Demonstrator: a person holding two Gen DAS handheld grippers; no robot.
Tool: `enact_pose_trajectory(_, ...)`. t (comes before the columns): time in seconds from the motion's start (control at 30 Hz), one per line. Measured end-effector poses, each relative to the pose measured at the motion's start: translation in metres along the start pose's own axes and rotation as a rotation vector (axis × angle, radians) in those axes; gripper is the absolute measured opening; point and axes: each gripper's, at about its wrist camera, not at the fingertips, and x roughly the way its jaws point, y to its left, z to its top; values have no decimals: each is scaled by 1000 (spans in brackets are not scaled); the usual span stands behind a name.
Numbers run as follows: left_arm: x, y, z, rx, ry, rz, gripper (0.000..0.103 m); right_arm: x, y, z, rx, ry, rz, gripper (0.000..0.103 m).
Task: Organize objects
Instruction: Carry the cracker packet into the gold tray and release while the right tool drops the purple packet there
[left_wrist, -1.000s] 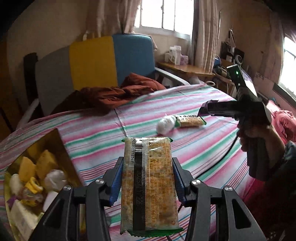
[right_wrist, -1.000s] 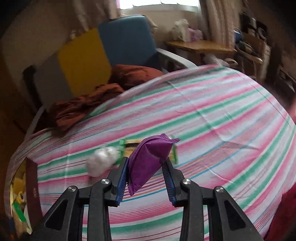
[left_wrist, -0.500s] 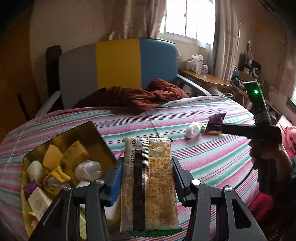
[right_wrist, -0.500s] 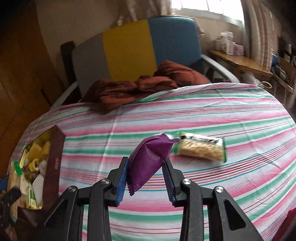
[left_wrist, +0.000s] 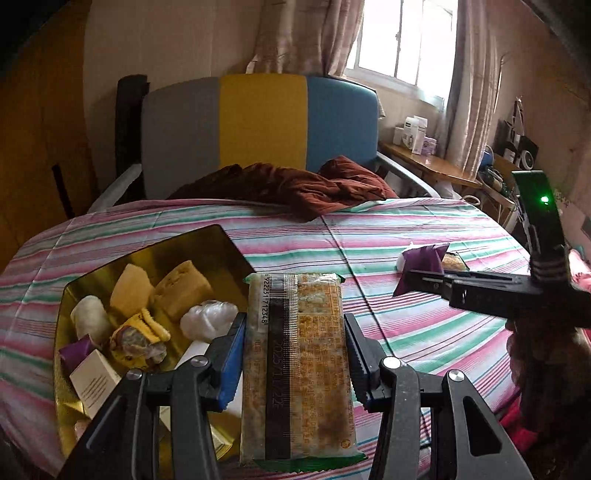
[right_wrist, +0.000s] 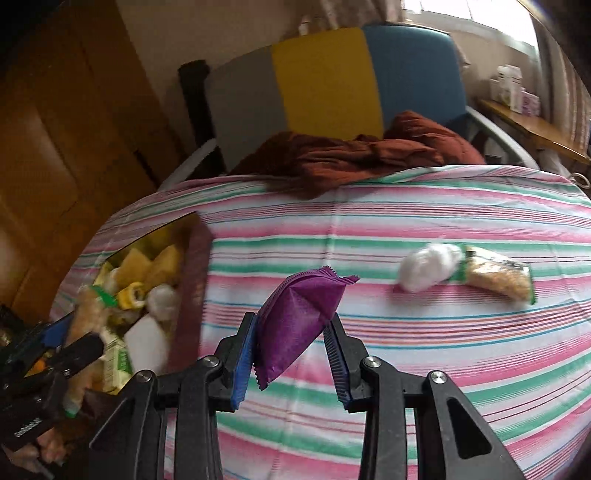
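My left gripper (left_wrist: 295, 354) is shut on a long clear-wrapped snack bar (left_wrist: 297, 369) and holds it upright over the near right edge of the gold box (left_wrist: 207, 243). The box holds several snacks and small packets. My right gripper (right_wrist: 291, 347) is shut on a purple packet (right_wrist: 295, 321) above the striped tablecloth, right of the box (right_wrist: 192, 280). The right gripper with its purple packet also shows in the left wrist view (left_wrist: 424, 269). A white wrapped ball (right_wrist: 428, 266) and a green-edged snack bar (right_wrist: 498, 280) lie on the cloth at the right.
A round table with a pink, green and white striped cloth (left_wrist: 369, 236) carries everything. A rust-red cloth (left_wrist: 295, 184) lies at its far edge against a grey, yellow and blue chair (left_wrist: 262, 122). A wooden side table (left_wrist: 424, 162) stands by the window.
Both grippers have swung left toward the gold box, each still holding its item. The box has come further into both views; the white ball and snack bar have shifted right.
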Motion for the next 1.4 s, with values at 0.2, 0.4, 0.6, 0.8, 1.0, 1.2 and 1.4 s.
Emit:
enact_pose_trajectory(0.2, -5, 12, -3, -21, -6, 10, 49, 4, 33, -6, -31, 19, 74, 36)
enact_pose_trajectory(0.4, -8, 30, -8, -54, -7, 34, 49, 11, 63, -12, -77, 43, 119, 36)
enact_pose_trajectory(0.6, -16, 55, -15, -98, -14, 70, 49, 18, 89, -17, -124, 72, 156, 36)
enact_pose_trajectory(0.8, -23, 80, -23, -154, -16, 91, 49, 25, 118, -21, -184, 97, 186, 36)
enact_pose_trajectory(1.0, -29, 106, -31, -223, -10, 91, 49, 31, 136, -24, -219, 118, 201, 36)
enact_pose_trajectory(1.2, -43, 152, -36, -360, -24, 93, 49, 38, 146, -21, -234, 131, 200, 36)
enact_pose_trajectory(1.4, -53, 175, -34, -418, -52, 92, 49, 47, 149, -12, -234, 129, 194, 36)
